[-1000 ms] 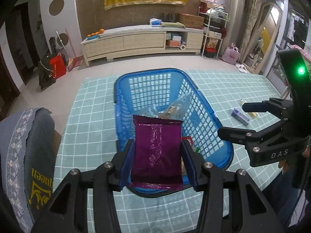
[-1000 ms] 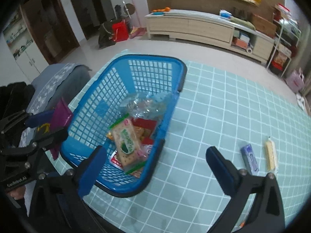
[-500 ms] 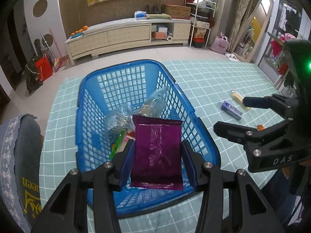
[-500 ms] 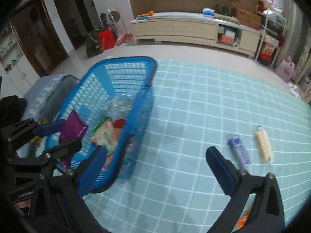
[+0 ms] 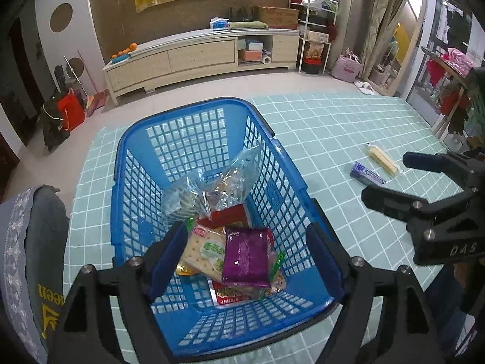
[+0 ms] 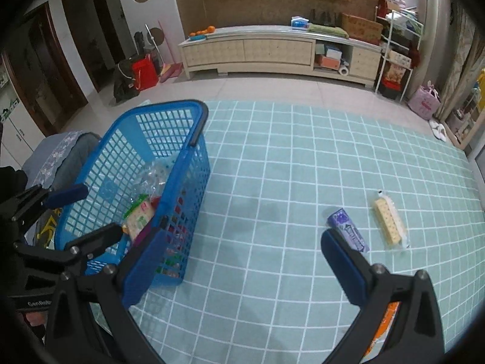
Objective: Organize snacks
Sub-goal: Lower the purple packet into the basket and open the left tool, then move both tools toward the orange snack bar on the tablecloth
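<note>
The left gripper point(image 5: 245, 254) tilts steeply down over the near end of the blue basket point(image 5: 274, 194); its jaws have just been opening and now stand apart, clear of the purple packet point(image 5: 246, 256), which lies below them on the cracker pack point(image 5: 203, 253) and other snacks in the basket. The right gripper point(image 6: 239, 265) also points down, jaws wide apart and empty, over the checked cloth point(image 6: 272, 188) between the basket and the purple bar point(image 6: 348, 230), with the yellow wafer point(image 6: 389, 223) just beyond that bar.
</note>
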Motion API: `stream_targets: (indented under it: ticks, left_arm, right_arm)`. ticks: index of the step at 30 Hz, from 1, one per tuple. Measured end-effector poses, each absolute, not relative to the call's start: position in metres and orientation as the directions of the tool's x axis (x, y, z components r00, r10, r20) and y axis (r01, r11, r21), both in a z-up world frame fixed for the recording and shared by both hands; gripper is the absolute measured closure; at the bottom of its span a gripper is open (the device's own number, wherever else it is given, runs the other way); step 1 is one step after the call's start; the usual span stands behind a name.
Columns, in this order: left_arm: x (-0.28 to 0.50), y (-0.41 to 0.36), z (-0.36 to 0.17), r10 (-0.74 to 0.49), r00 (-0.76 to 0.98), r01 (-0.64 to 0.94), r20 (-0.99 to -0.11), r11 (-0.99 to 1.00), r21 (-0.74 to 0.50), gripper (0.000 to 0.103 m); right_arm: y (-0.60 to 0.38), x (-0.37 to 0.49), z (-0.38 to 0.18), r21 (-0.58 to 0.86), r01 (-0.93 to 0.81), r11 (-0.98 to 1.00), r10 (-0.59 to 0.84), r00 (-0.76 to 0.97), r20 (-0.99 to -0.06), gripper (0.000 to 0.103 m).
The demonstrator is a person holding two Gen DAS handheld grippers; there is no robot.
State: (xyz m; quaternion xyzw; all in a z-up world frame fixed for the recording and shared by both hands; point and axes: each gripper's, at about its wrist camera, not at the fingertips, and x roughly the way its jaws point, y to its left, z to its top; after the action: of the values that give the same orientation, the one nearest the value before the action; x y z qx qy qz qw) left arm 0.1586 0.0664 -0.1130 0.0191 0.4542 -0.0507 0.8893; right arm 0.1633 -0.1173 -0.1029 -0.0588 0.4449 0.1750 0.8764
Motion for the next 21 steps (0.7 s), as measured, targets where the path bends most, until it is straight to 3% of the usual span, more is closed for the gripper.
stream_targets:
  ticks: [5, 17, 21]
  left_arm:
    - [0.146, 0.061, -0.104, -0.081, 0.594, 0.115, -0.801, 0.993, -0.016, 0.020]
    - [0.122, 0.025, -0.072, -0.080, 0.640, 0.171, -0.764, 0.984, 0.041, 0.020]
    - [0.120, 0.005, -0.067, -0.099, 0.645, 0.205, -0.758, 0.978, 0.046, 0.020]
  right_arm:
    - [-0.115, 0.148, -0.092, -0.004, -0.366, 0.931, 0.227, 0.586, -0.778, 0.000]
    - [-0.155, 0.122, -0.067, 0.037, -0.319, 0.947, 0.235, 0.611, -0.756, 0.000]
    - [-0.170, 0.110, -0.057, -0.024, -0.304, 0.952, 0.190, 0.653, -0.733, 0.000]
